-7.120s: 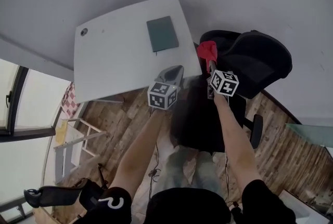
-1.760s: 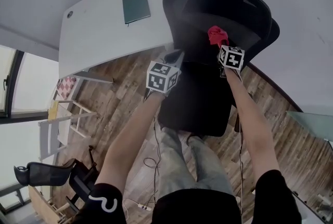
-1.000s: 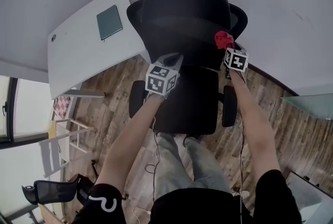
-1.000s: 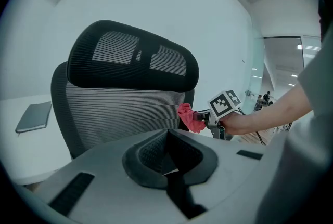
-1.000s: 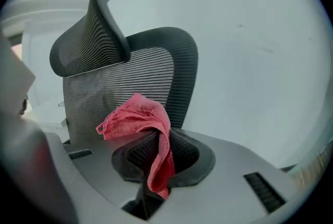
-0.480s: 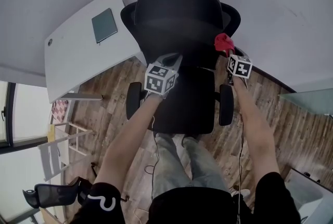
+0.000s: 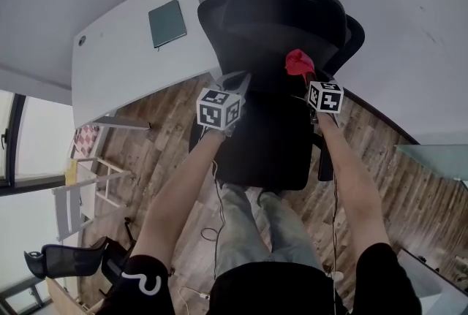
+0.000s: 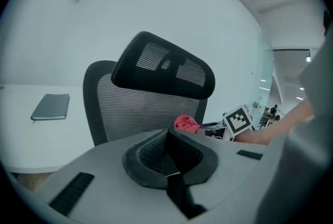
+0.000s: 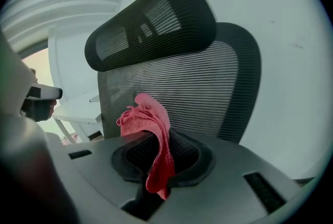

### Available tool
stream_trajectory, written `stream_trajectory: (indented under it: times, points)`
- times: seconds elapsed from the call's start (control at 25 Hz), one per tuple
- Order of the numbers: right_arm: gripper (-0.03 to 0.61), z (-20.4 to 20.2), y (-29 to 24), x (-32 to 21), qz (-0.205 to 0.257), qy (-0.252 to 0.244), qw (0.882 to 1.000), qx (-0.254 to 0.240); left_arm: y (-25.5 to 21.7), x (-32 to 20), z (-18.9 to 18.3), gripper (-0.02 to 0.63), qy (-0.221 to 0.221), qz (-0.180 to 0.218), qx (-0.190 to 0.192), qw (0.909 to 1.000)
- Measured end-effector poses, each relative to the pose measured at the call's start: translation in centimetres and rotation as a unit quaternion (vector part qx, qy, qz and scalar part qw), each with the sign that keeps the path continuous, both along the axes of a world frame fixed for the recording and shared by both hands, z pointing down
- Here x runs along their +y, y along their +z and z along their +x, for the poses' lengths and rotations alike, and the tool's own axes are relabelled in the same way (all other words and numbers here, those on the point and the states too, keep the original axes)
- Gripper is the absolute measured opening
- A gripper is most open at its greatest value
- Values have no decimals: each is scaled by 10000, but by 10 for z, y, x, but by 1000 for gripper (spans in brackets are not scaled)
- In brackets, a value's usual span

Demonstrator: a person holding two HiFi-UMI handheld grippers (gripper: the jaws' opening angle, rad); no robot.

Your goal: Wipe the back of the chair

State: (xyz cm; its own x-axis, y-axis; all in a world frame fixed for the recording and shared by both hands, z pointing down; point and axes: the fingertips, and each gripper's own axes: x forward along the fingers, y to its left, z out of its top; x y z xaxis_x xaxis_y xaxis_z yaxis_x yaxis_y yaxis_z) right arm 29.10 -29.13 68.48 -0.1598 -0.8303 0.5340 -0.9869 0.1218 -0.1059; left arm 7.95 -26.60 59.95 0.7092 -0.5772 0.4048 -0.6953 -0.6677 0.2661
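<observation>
**A:** What's furthest left?

**B:** A white desk point(image 7: 124, 65) with a dark notebook point(image 7: 167, 13) lying flat on it, well apart from both grippers.

**A:** And the left gripper?

**B:** The left gripper point(image 8: 167, 135) has its jaws pressed together with nothing between them. In the head view it hangs over the chair's near left edge, above the wooden floor point(image 7: 161, 138).

**A:** Where's the chair?

**B:** The black chair point(image 7: 285, 14) stands just beside the desk and in front of the person. Its mesh back point(image 9: 171, 93) and headrest point(image 9: 151, 17) face both gripper cameras.

**A:** The cloth?

**B:** A red cloth point(image 9: 152, 132) is bunched up — pinched in the right gripper point(image 9: 162, 147), whose jaws are closed tight on it. A tuft rises above the tips and a fold hangs down between them. It sits over the right part of the chair's back, close to the mesh. I can't tell whether it touches.
</observation>
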Motion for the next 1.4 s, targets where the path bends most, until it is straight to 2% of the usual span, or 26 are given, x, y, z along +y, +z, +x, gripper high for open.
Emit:
stream_trajectory:
  times: [0.36,0.56,0.8,1.04,1.2,1.4]
  points:
    - [72,-128,4,-38,-37,-596,9982,-57,7,-12,-97,25,-479,-261,379,9978]
    - [72,-190,14,-55,-109,-768,9970,-60,16,-23,-149,25,-763,-341,425,9956]
    - [72,-245,30,-73,-233,-901,9957,-2,29,-32,-189,25,-915,-420,370,9942]
    - [72,-253,46,-80,-430,-762,9960,202,37,-37,-209,25,-1009,-495,365,9930]
    - [72,-232,48,-81,-451,-500,9974,239,37,-38,-206,25,-1011,-500,390,9929]
    - [72,-191,47,-77,-481,-238,9982,269,37,-34,-180,25,-898,-512,383,9939]
